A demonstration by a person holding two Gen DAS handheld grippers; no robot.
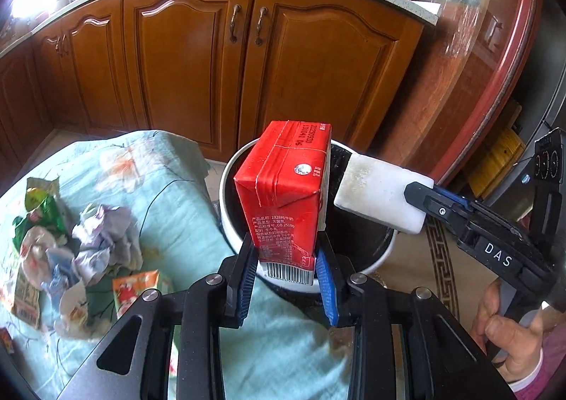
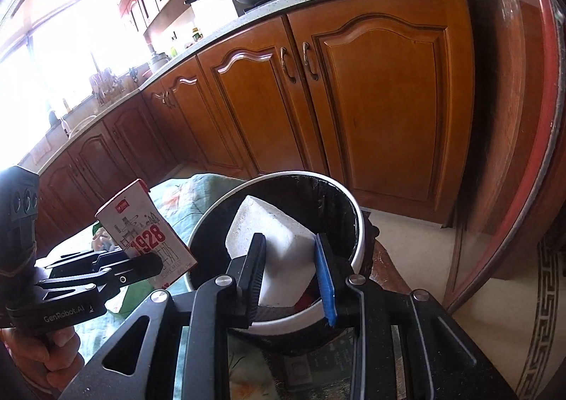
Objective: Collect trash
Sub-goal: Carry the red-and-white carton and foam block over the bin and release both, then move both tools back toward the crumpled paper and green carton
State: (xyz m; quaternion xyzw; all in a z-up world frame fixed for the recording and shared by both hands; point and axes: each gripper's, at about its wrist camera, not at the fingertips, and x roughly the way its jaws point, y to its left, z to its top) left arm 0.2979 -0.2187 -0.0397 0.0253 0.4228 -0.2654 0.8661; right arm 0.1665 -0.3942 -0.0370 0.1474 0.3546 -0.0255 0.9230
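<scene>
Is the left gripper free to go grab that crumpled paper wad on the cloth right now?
Probably not yet: the left gripper is shut on the red milk carton over the white bin. The crumpled paper lies uncovered nearby.

The red milk carton [image 1: 283, 187] carries a stamped code reading roughly "131041 D6", Chinese print including "1928" and "GB 25190", and a barcode at its lower end. Its white face [image 2: 145, 233] shows "1928" in red. The right claw [image 1: 460, 209] reads "DAS"; the left claw [image 2: 106, 269] reads "GenRobot.AI".
</scene>
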